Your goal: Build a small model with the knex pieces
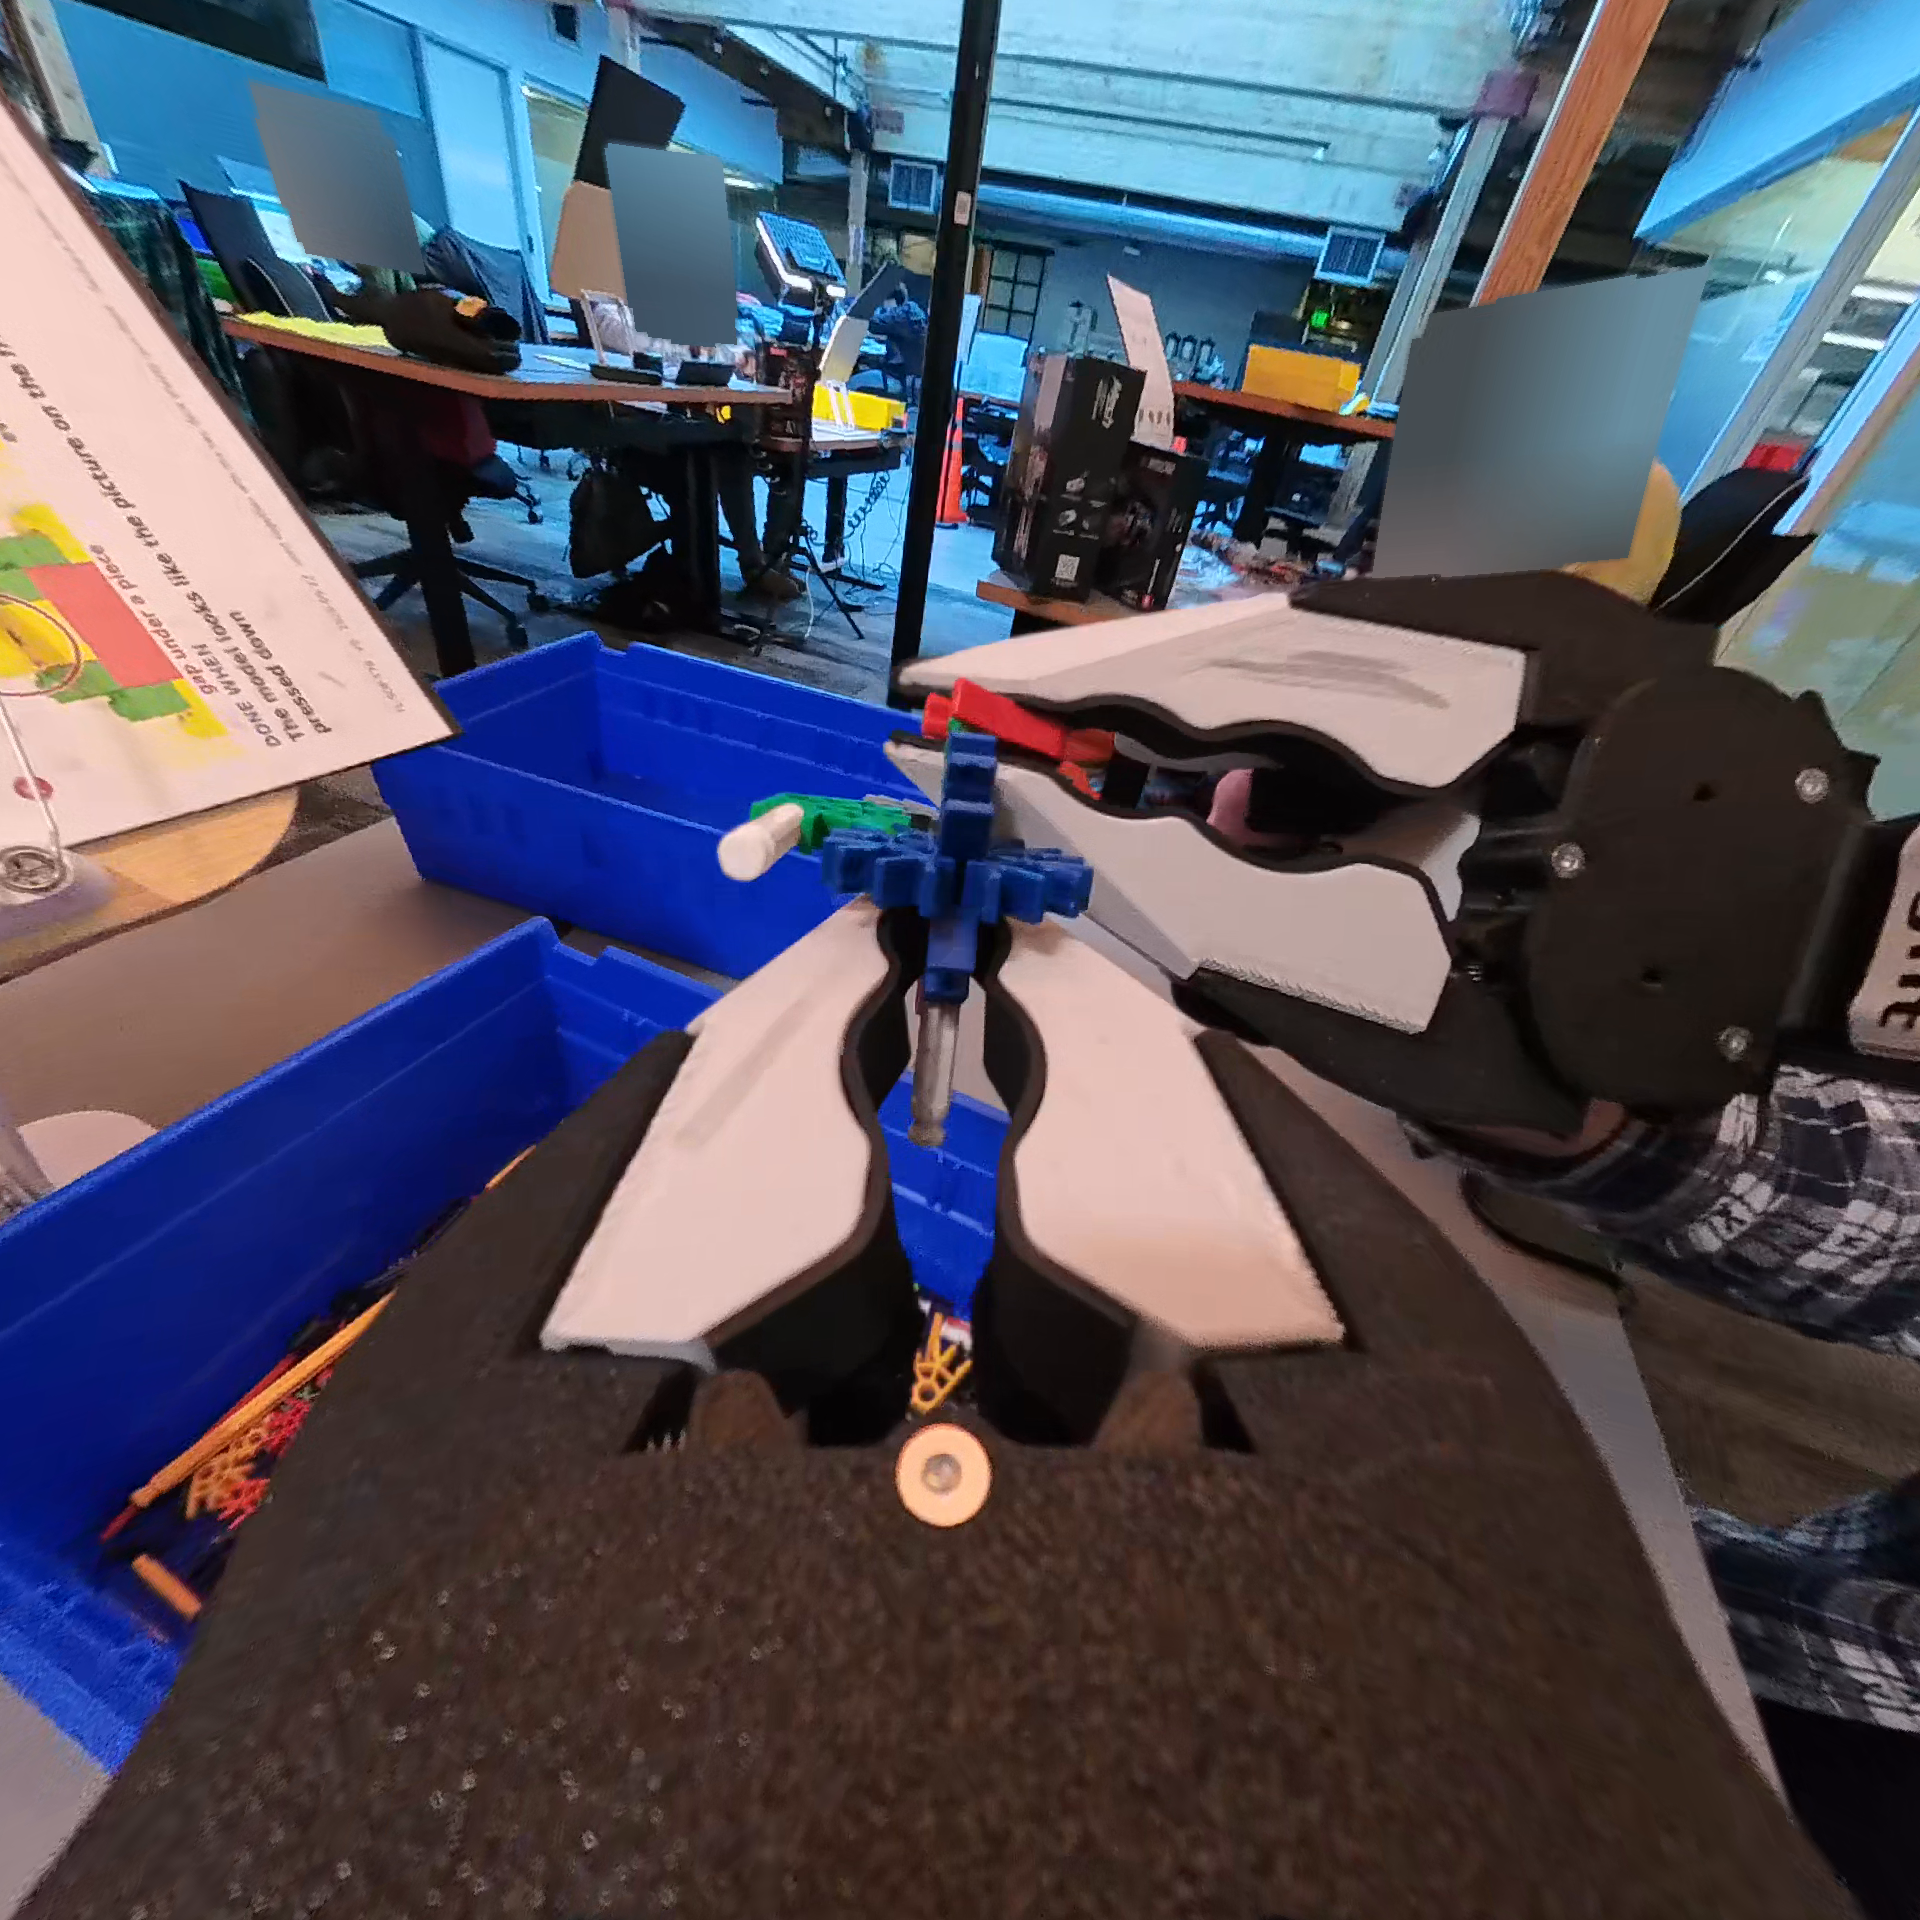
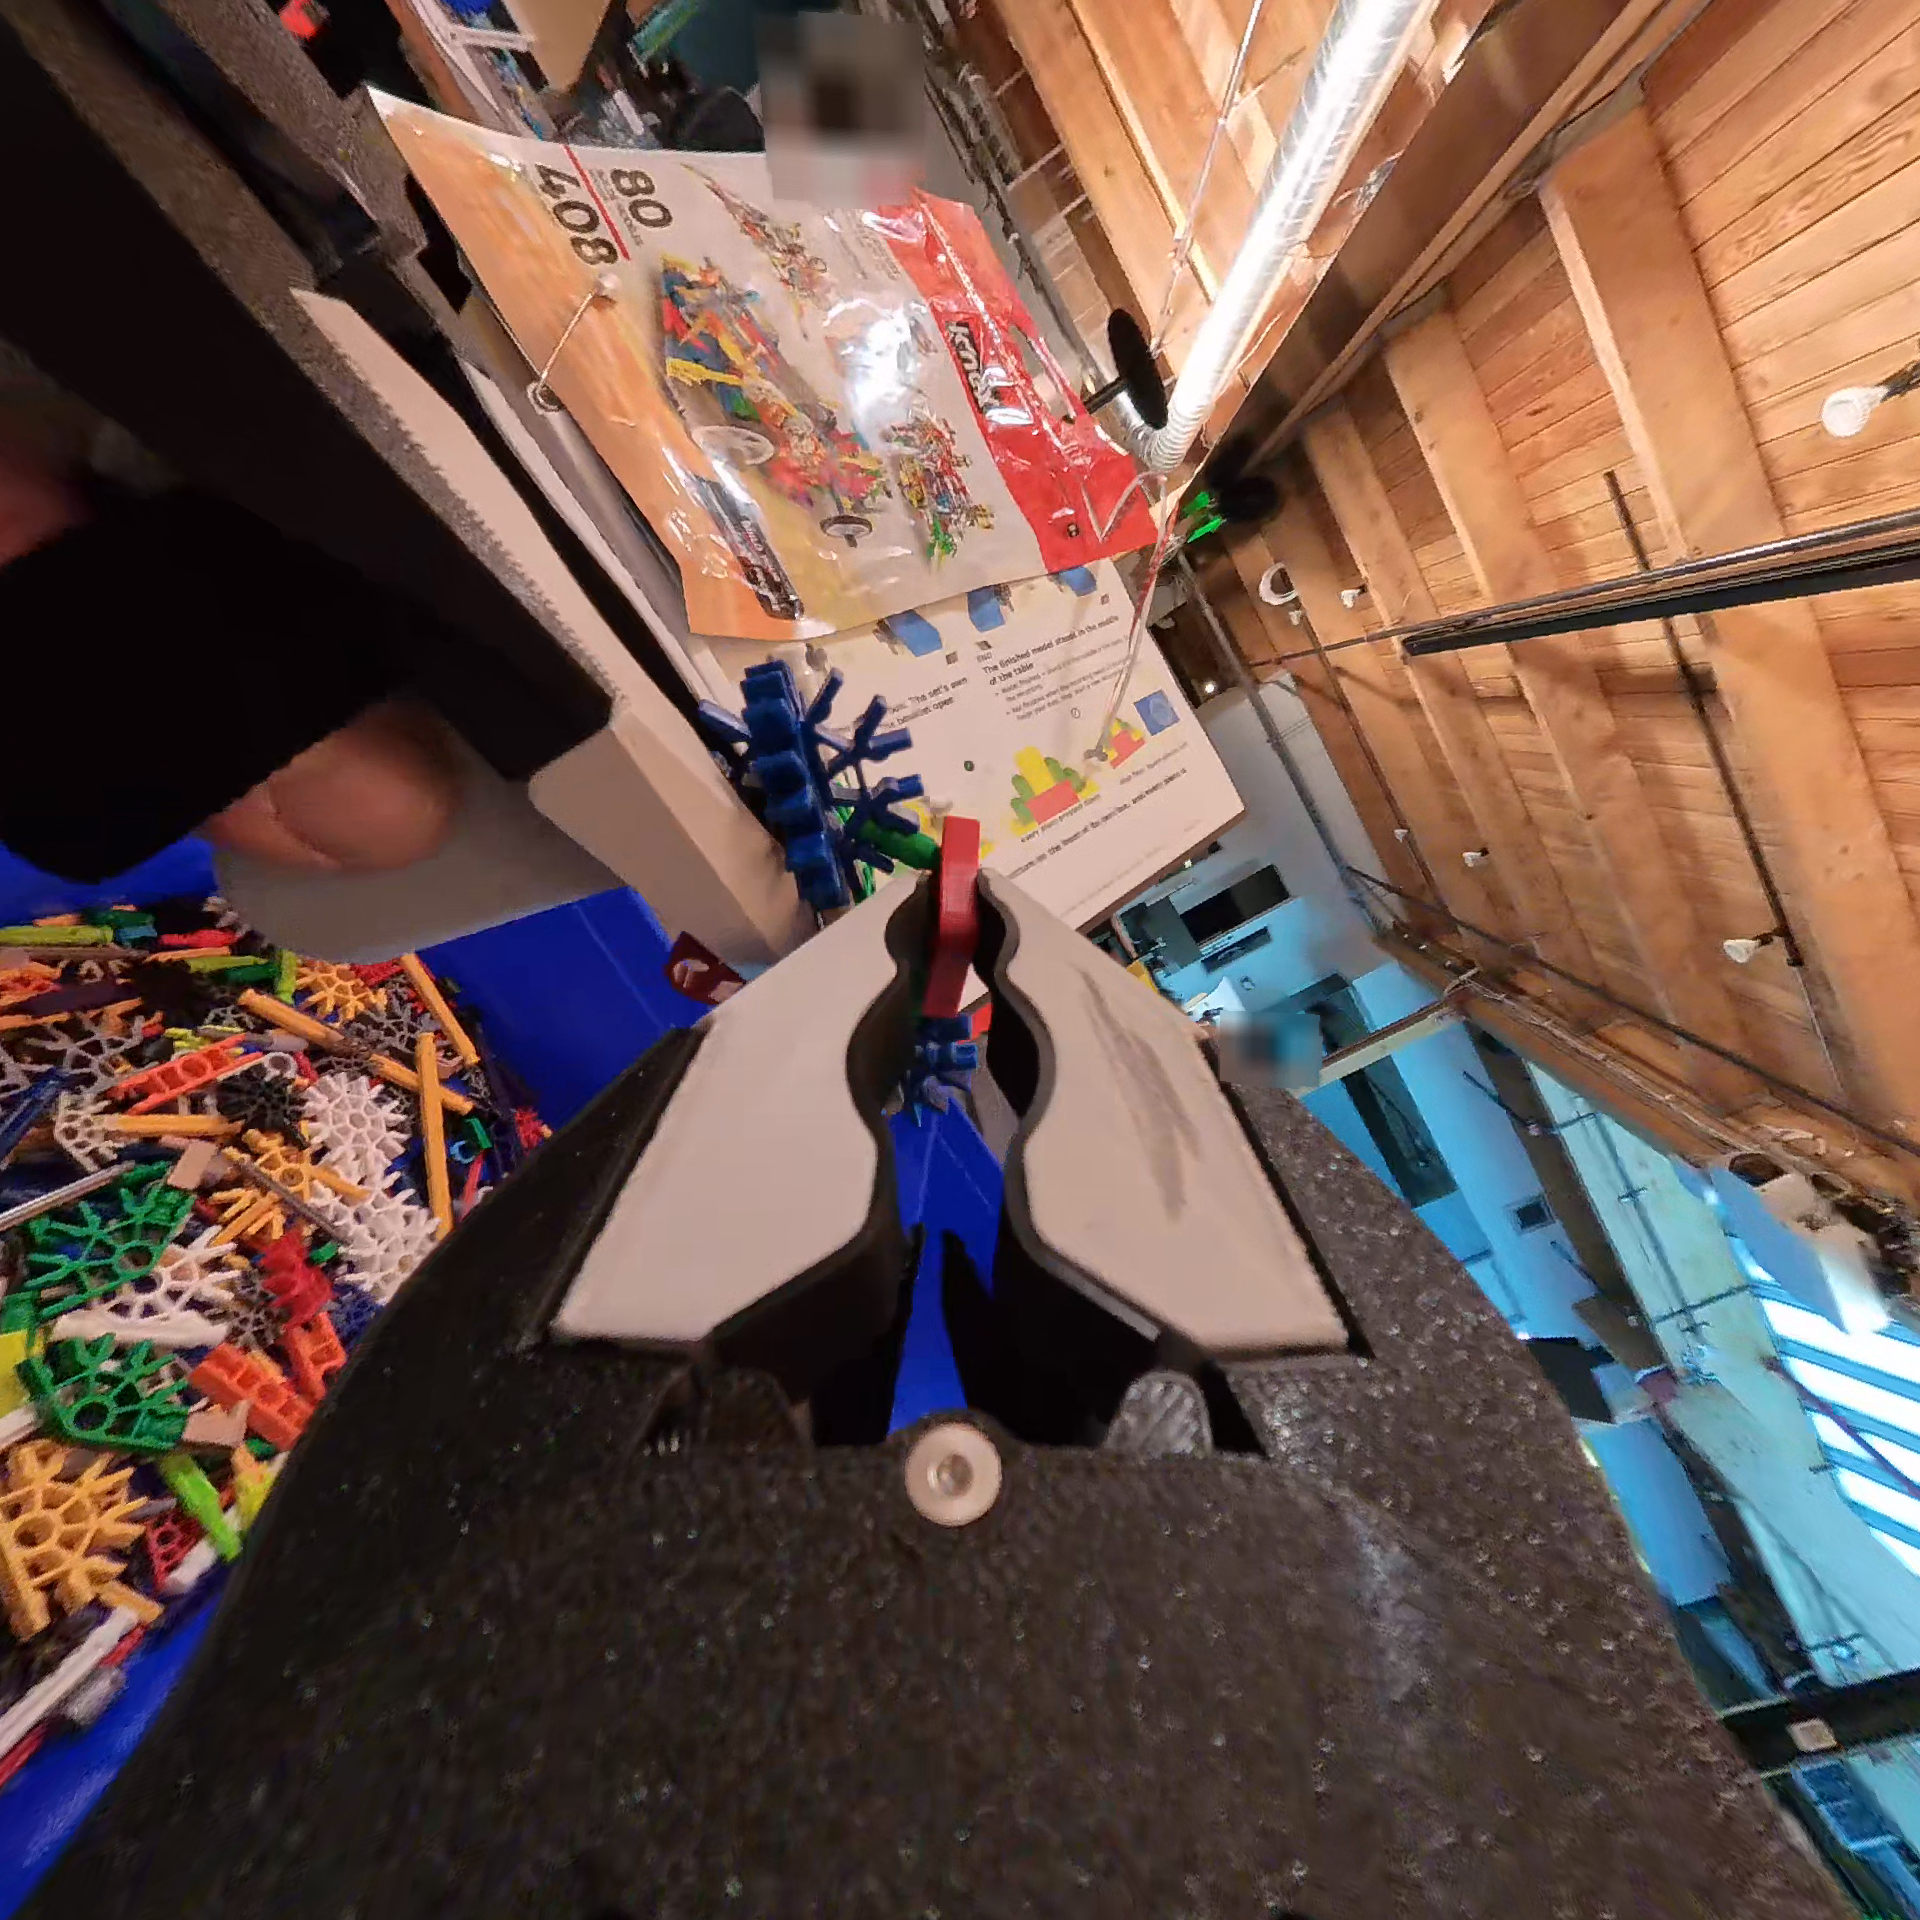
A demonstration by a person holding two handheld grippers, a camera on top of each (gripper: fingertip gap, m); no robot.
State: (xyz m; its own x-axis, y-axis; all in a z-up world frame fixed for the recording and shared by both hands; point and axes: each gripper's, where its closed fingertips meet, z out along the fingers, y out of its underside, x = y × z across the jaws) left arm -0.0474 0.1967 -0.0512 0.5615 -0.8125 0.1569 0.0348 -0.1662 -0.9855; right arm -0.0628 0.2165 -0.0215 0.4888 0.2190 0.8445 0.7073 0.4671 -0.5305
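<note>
My left gripper (image 1: 943,914) is shut on a small construction-toy assembly (image 1: 961,873): blue snowflake connectors on a blue stem, with a grey rod (image 1: 932,1060) hanging between the fingers. A green connector with a white rod (image 1: 764,844) sticks out to its left. My right gripper (image 2: 951,883), which comes in from the right in the left wrist view (image 1: 914,717), is shut on a red piece (image 2: 951,925) that touches the top of the blue assembly (image 2: 795,769). Both are held in the air above blue bins.
A blue bin (image 1: 208,1195) full of mixed toy rods and connectors (image 2: 208,1195) lies below. A second blue bin (image 1: 582,748) stands behind it. An instruction sheet (image 1: 156,582) stands at the left, with a toy bag (image 2: 831,395) hung beside it. A sleeve in plaid (image 1: 1766,1195) is at the right. Left and right tips are no more than a few centimetres apart.
</note>
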